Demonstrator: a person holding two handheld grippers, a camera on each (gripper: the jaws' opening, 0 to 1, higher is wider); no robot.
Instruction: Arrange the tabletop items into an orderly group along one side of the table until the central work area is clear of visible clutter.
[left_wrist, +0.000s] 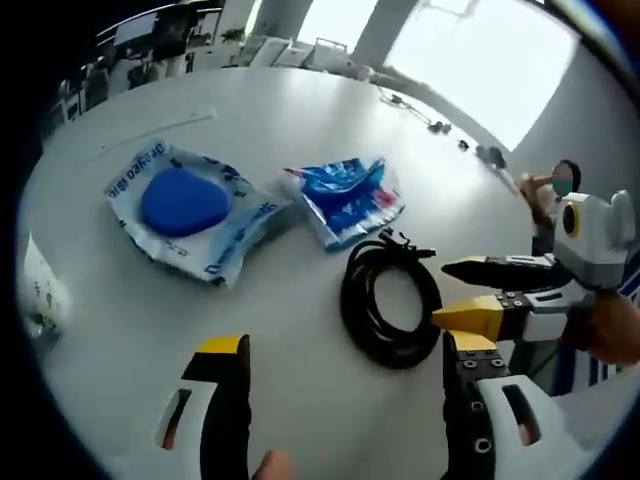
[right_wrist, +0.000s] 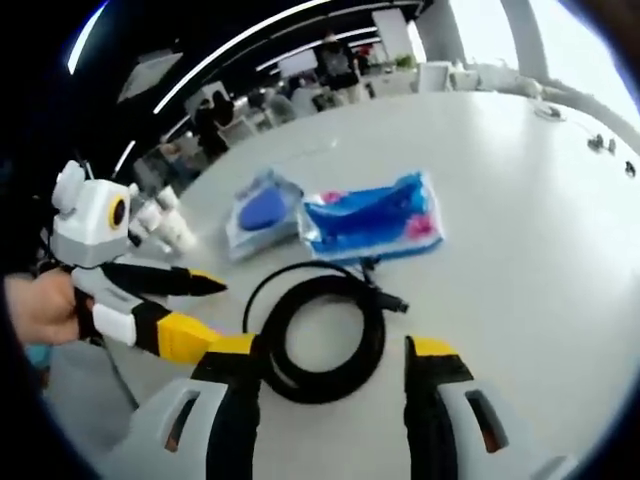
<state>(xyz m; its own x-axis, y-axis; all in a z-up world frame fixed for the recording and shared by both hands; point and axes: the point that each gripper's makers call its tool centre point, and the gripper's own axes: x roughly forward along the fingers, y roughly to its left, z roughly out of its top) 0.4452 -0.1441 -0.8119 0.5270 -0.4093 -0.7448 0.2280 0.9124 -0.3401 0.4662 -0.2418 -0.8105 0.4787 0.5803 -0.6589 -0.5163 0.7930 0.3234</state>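
Note:
A black coiled cable (left_wrist: 390, 300) lies on the white table (left_wrist: 300, 110). Beyond it are a blue-and-white packet with a round blue thing inside (left_wrist: 185, 205) and a crumpled blue packet (left_wrist: 345, 200). My left gripper (left_wrist: 345, 345) is open, its yellow-tipped jaws low over the table just short of the cable. The right gripper (left_wrist: 440, 293) comes in from the right, jaws apart at the coil's right edge. In the right gripper view my right gripper (right_wrist: 332, 350) is open, with the near side of the cable (right_wrist: 320, 335) between its jaws. The left gripper (right_wrist: 215, 315) is open beside it. Behind lie both packets (right_wrist: 265, 210) (right_wrist: 375, 220).
A white packet (left_wrist: 40, 295) sits at the table's left edge. Small dark items (left_wrist: 435, 125) (left_wrist: 490, 155) lie far across the table. White bottles (right_wrist: 165, 220) stand near the table's left rim. A hand (right_wrist: 40, 305) holds the left gripper. Chairs line the far side.

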